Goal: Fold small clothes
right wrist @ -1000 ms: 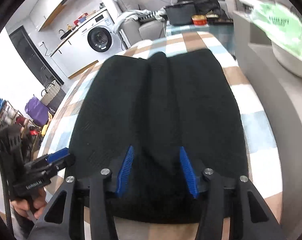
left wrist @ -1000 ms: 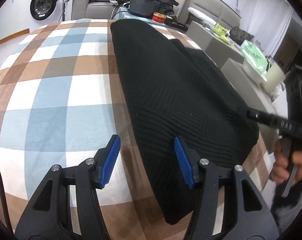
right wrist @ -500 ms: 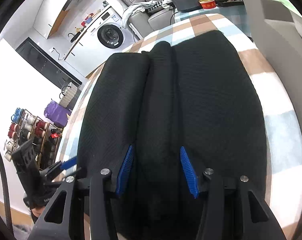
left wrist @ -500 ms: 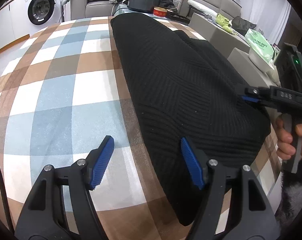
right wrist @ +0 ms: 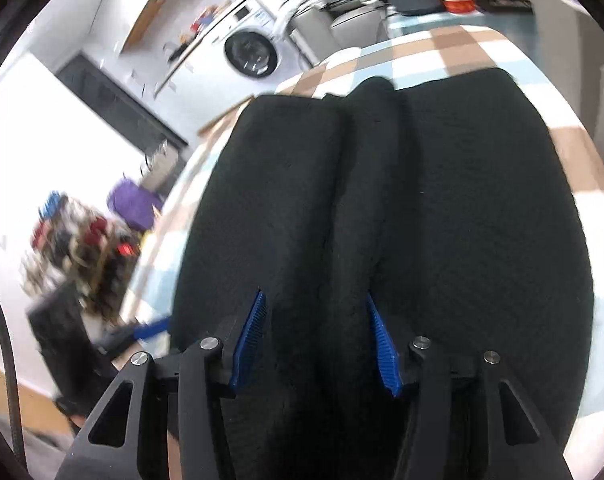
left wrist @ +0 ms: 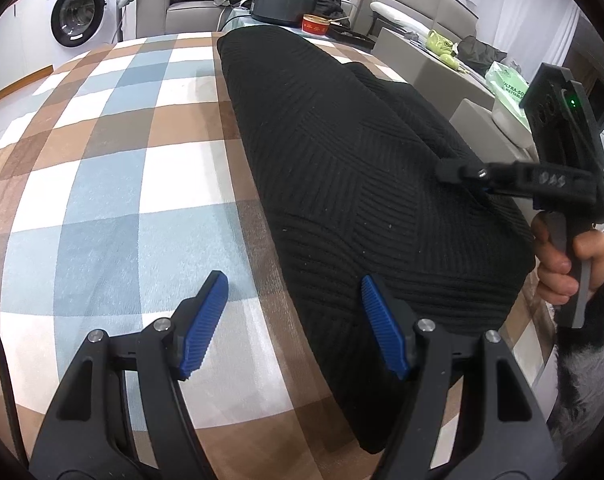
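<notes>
In the left wrist view, a black knitted garment (left wrist: 342,168) is laid lengthwise on a checked cloth (left wrist: 113,184) of brown, blue and white squares. The left gripper (left wrist: 293,324) is held low over the near long edge of the garment, its jaws set wide apart: one blue pad (left wrist: 203,324) is seen above bare cloth beside the garment, the other above the knit itself, and nothing is pinched between them. On the far side of the garment the right gripper (left wrist: 462,172) is stretched in over the fabric, gripped by a hand (left wrist: 562,260). Beyond the garment's far end a red tin (left wrist: 317,25) and a dark pot (left wrist: 283,2) are seen, and off to the side of that end a washing machine (left wrist: 77,14).

In the right wrist view, which is blurred, the garment (right wrist: 462,220) fills most of the frame, with a raised lengthwise fold running down its middle. The right gripper (right wrist: 318,340) is placed astride that fold near the garment's near end; its jaws are closing, with the fold between the pads, though a firm pinch is not yet shown. The left gripper (right wrist: 141,330) is glimpsed at the garment's side edge.
</notes>
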Motion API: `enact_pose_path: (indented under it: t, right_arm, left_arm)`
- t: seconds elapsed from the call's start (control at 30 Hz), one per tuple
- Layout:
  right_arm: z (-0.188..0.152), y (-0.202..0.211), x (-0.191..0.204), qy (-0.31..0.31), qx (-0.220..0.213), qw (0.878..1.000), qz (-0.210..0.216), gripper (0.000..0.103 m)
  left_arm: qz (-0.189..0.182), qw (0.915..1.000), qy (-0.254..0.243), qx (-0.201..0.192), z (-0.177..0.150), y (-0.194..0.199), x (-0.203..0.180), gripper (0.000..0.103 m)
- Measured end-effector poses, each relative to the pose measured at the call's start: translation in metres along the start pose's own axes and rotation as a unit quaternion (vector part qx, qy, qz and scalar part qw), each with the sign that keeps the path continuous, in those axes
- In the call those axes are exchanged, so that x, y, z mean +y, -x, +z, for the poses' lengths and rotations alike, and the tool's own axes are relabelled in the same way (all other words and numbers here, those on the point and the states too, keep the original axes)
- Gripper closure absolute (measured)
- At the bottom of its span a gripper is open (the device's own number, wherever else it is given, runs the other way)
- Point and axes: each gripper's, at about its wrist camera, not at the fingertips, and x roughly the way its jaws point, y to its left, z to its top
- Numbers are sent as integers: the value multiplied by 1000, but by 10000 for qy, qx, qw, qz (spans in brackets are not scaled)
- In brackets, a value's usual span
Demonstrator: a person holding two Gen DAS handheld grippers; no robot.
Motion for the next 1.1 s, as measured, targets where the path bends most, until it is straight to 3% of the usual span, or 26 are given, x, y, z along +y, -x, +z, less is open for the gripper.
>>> enact_pose_path:
  t: [0.03, 0.1, 0.23, 0.37, 0.47, 0.53, 0.6, 0.7, 0.83, 1.0, 1.1]
  right_arm:
    - [1, -4, 4, 157, 41, 9997, -161, 77]
    - [3, -7, 10, 316, 78, 9992, -230, 90]
    - [2, 8, 25, 591, -301, 9970, -393, 93]
    - [10, 59, 48, 961, -1012, 9885, -583, 94]
    - [7, 94, 47, 1104, -1182, 9825, -927, 94]
    - [-3, 95, 24, 845, -992, 9788, -1582, 93]
    - [-9, 78, -1, 546, -558, 9796, -1854, 93]
    - [-19, 54, -38, 38, -77, 9867, -1625, 88]
    - [-13, 66, -60, -438, -398, 9913, -1177, 65]
    - [19, 69, -77, -954, -796, 9859, -1121, 61]
    - [50, 60, -80, -1142, -824, 9838, -1111, 61]
  left_arm:
    - [-20, 10000, 2, -3, 0, 0, 0, 36]
    - [-56, 10000, 32, 2, 1, 0, 1, 36]
    - [-294, 9987, 390, -110, 4, 11, 10, 36]
    - [-738, 9951, 557, -349, 11, 32, 14, 36]
    - [-715, 9954, 494, -412, 15, 37, 8, 35]
    - [-660, 9962, 458, -340, 15, 32, 4, 35]
    - [-687, 9961, 491, -247, 13, 25, 0, 35]
    - [-666, 9969, 407, -37, 9, 13, -11, 35]
    - [-602, 9979, 228, 4, 7, 9, -20, 35]
    - [-599, 9978, 287, -13, 13, 5, -16, 35]
    - [-563, 9980, 293, -7, 17, 2, -13, 35]
